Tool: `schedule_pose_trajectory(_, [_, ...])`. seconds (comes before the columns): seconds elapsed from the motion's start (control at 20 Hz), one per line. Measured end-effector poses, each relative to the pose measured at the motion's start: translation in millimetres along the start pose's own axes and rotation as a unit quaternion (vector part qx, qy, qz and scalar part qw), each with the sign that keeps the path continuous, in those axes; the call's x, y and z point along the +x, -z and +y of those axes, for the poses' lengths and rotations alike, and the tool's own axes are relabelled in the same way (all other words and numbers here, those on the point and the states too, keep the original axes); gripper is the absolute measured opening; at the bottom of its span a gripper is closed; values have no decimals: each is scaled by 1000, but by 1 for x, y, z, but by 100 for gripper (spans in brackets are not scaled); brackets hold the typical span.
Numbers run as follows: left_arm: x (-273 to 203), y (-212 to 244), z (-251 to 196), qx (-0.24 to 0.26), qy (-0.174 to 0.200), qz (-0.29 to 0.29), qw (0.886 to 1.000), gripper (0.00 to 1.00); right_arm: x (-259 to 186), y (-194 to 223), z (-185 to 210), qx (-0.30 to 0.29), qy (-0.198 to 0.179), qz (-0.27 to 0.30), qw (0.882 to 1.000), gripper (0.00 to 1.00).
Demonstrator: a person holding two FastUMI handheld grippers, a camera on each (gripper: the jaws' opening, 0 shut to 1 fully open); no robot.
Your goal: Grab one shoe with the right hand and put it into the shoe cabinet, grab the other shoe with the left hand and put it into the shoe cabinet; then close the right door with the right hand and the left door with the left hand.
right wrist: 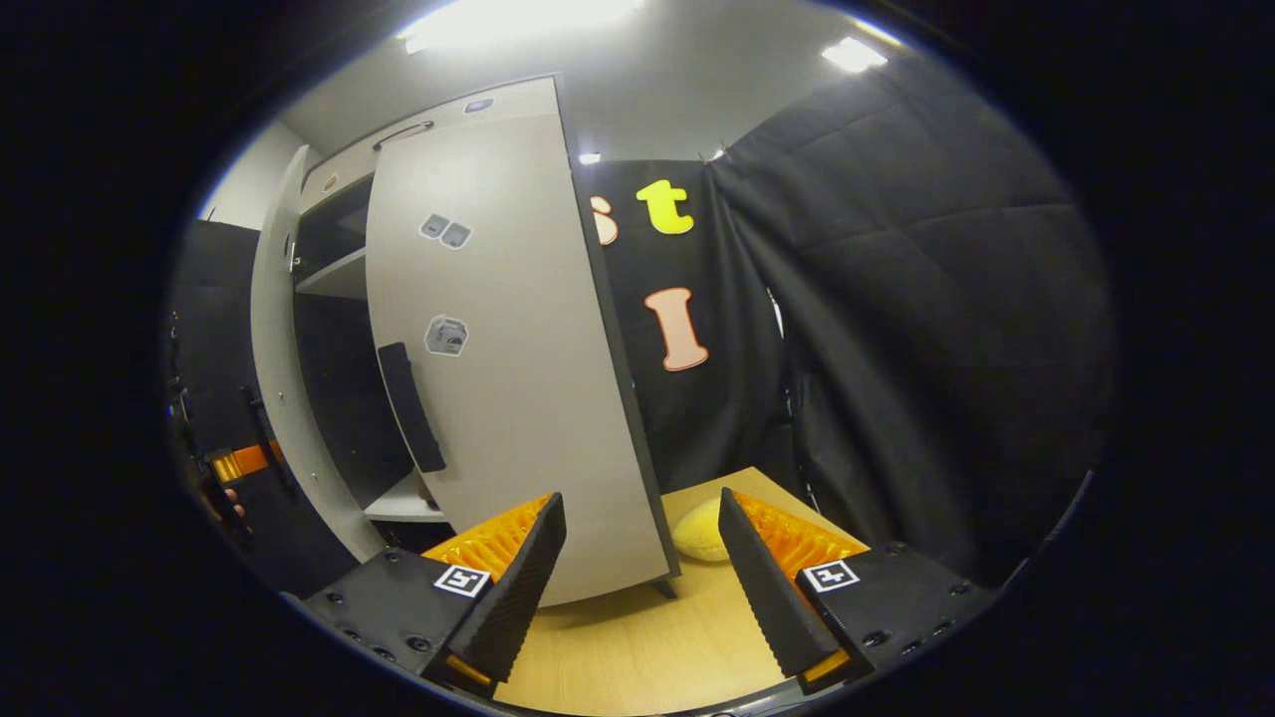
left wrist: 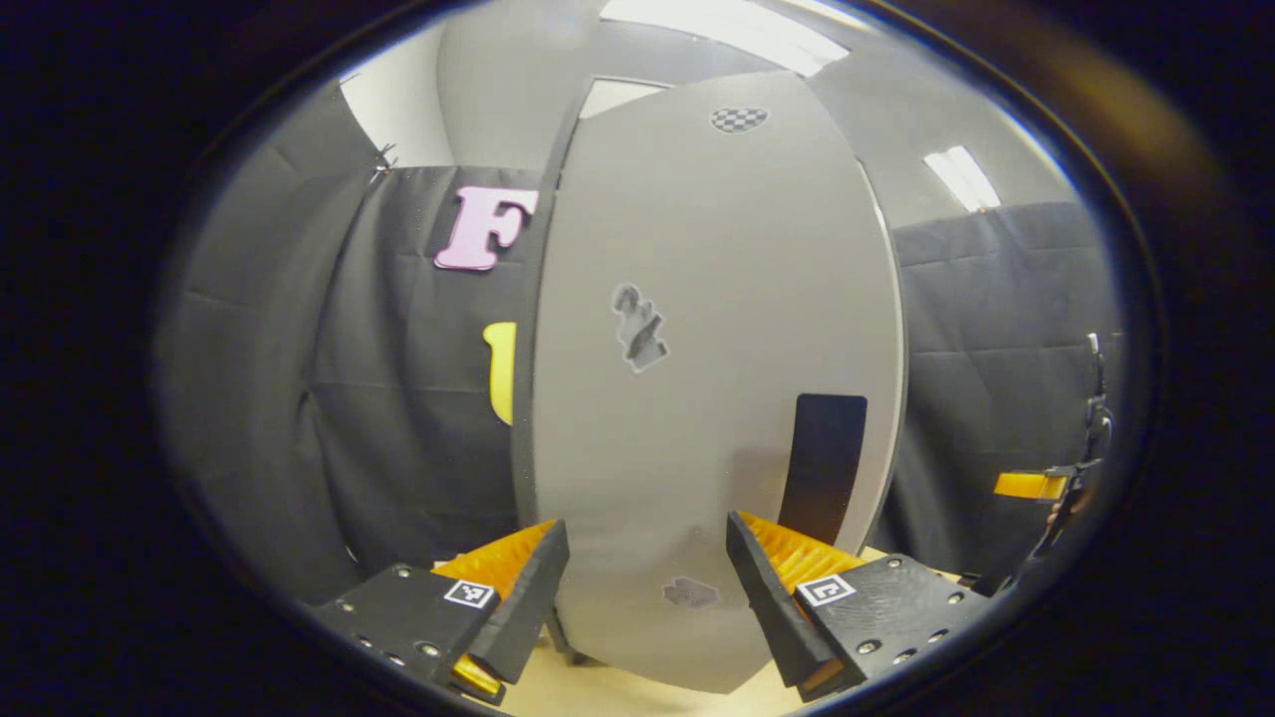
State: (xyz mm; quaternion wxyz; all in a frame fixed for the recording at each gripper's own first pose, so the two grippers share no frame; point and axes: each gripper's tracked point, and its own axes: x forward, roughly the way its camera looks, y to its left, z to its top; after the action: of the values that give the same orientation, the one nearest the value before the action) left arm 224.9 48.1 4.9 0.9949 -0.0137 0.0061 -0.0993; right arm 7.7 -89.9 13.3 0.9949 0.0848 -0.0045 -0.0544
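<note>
- Left gripper [left wrist: 647,588]: two wedge-shaped jaws with ribbed inner faces, set on flat dark plates.
- Each plate carries a small square black-and-white marker and several round screws.
- Right gripper [right wrist: 642,573]: same build, with saw-toothed jaw edges, markers and screws at 5 and 7 o'clock.

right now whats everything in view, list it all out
shoe cabinet: one, grey outside, dark inside, standing on the table
right door: one, grey with a dark handle, partly open
left door: one, grey with a dark handle, close ahead of the left gripper
shelf: one, pale, inside the cabinet
table: one, light wood, under the cabinet
yellow object: one, on the table past the right door's lower corner; cannot tell what it is
left gripper: one, open, facing the left door
right gripper: one, open, near the right door's edge
</note>
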Motion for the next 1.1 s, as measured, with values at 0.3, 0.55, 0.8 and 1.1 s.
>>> schedule_pose_trajectory(0.3, [0, -22, -1, 95, -50, -43, 993, 99, -22, -7, -40, 13, 53, -16, 998, 98])
schedule_pose_trajectory(0.55, [-24, -24, -11, 85, -52, -37, 994, 100, -14, -14, -36, 11, 54, -26, 998, 98])
schedule_pose_trajectory(0.8, [-57, -3, -2, 33, -84, -15, 996, 93, 4, -42, 4, -13, 9, -62, 998, 98])
schedule_pose_trajectory(1.1, [-107, 15, 23, 25, -169, -22, 985, 100, 5, -37, 45, -60, -30, -67, 995, 98])
